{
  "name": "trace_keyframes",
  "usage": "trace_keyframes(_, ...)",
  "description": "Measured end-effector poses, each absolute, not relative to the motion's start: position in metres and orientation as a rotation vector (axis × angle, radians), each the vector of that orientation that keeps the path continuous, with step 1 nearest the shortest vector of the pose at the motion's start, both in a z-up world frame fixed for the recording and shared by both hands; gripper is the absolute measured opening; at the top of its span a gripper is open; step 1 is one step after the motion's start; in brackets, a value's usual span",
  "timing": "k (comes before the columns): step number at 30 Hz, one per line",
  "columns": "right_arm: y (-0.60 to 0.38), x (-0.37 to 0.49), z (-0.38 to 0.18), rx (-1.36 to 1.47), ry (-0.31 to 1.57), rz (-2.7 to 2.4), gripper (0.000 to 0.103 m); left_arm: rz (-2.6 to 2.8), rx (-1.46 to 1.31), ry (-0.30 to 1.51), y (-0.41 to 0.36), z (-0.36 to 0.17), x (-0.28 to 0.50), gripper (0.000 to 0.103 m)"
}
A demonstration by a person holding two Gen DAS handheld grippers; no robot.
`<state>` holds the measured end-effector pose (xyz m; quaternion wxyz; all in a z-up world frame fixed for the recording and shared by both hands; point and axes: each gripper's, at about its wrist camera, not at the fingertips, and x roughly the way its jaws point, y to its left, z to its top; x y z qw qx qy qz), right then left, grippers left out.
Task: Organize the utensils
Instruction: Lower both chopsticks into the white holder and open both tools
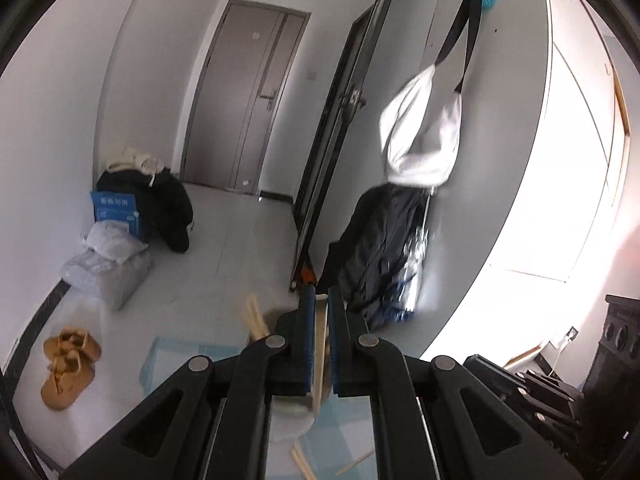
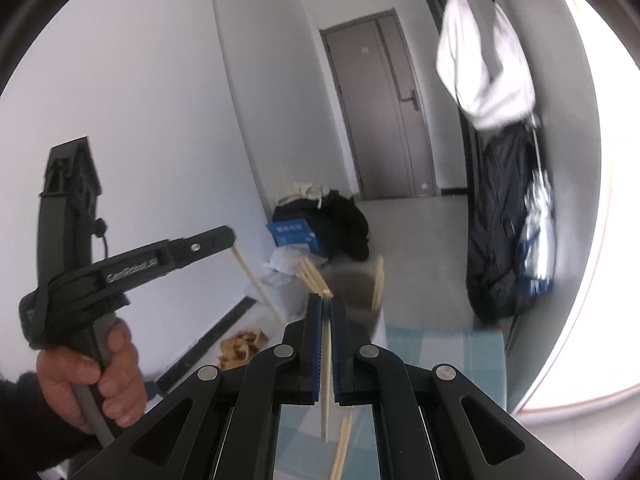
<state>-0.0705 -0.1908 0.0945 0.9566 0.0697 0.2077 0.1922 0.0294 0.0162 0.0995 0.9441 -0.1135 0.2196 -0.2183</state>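
Two fisheye views looked forward along black two-finger grippers with blue ribbed pads, held over a table covered in a pale blue and white checked cloth [image 2: 448,356].

In the left wrist view, the left gripper [image 1: 319,344] was pinching a pale wooden chopstick [image 1: 319,344] between its pads; the stick ran steeply along the narrow gap and its lower end showed below the fingers. More pale wooden chopsticks [image 1: 254,318] lay just ahead and to the left, beside a blurred dark grey holder cup [image 1: 276,316] mostly hidden by the fingers. Two loose sticks [image 1: 304,460] lay on the cloth at the bottom edge.

In the right wrist view, the right gripper [image 2: 325,344] was likewise pressed onto a single pale wooden chopstick [image 2: 326,360], held almost upright, its lower end hanging over the cloth. Straight ahead stood the dark grey cup [image 2: 356,296], blurred, with several chopsticks [image 2: 314,276] leaning out of its left side and one more at its right rim. Another loose stick [image 2: 342,448] lay on the cloth below. At the left, a bare hand [image 2: 92,376] gripped the handle of the other gripper, whose finger stretched rightward with a chopstick hanging down at a slant from its tip.

Beyond lay a white-walled room with a grey door [image 2: 384,108], a white bag [image 2: 484,64] hanging above dark clothing [image 2: 500,232], a heap of bags on the floor [image 1: 132,216], and tan shoes [image 1: 68,364].
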Motion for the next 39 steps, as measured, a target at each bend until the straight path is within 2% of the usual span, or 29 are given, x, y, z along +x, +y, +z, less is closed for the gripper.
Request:
trace_keyframes(8, -0.188, -0.026, 0.145, 0.099, 0.354, 0.381, 0.003, -0.464, -0.2, 0.386, 0.01, 0.134, 0.062, 0.002)
trace_keyframes(15, -0.187, 0.022, 0.164, 0.076, 0.305, 0.361, 0.003, -0.473, -0.169, 0.403, 0.005, 0.131, 0.096, 0.002)
trace_keyframes(24, -0.187, 0.078, 0.124, 0.073, 0.363, 0.369, 0.003, -0.513, -0.115, 0.475, 0.002, 0.106, 0.128, 0.002)
trace_keyframes(34, -0.182, 0.093, 0.073, 0.088, 0.466, 0.43, 0.005, -0.582, -0.141, 0.619, 0.0, 0.065, 0.143, 0.002)
trace_keyframes(37, -0.177, 0.09, 0.062, 0.081, 0.498, 0.457, 0.007, -0.548, -0.13, 0.668, -0.002, 0.057, 0.143, 0.007)
trace_keyframes(39, -0.177, 0.087, 0.058, 0.075, 0.513, 0.453, 0.007, -0.54, -0.145, 0.681, 0.0, 0.056, 0.142, 0.015)
